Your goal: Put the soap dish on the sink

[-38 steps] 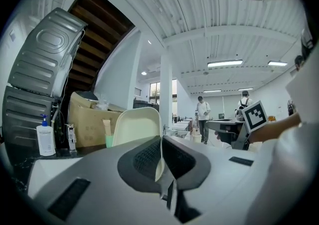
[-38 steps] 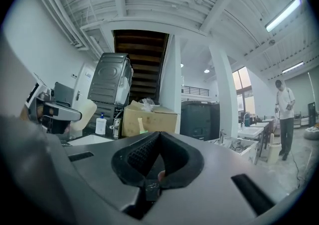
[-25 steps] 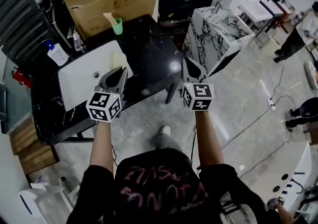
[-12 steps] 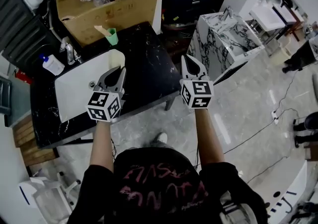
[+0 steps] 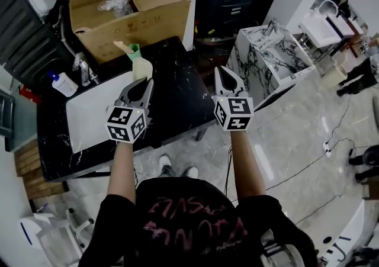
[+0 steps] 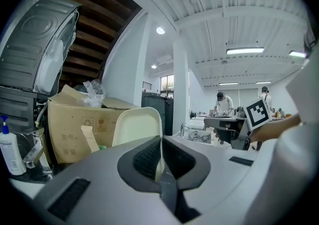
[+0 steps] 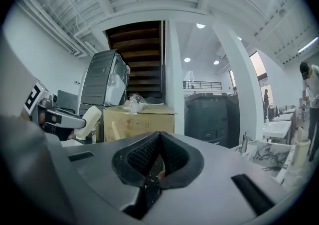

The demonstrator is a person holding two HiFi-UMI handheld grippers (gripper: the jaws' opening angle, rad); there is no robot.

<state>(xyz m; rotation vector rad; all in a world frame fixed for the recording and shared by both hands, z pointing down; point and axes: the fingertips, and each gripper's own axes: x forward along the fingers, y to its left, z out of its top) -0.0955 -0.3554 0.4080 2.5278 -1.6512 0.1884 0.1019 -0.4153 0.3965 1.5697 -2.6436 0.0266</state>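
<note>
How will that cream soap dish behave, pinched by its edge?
Probably stiff: the soap dish sticks out from the left gripper without sagging. Likely light, given its thin rim. Held by one edge, it may pivot.

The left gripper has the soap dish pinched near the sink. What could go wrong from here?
1. The left gripper pinches only one edge of the soap dish, which stands upright above the jaws; it may pivot or slip out.
2. The green cup stands close behind the dish in the head view; a forward swing might knock it.
3. Released over the basin of the sink, the dish could slide in.
</note>
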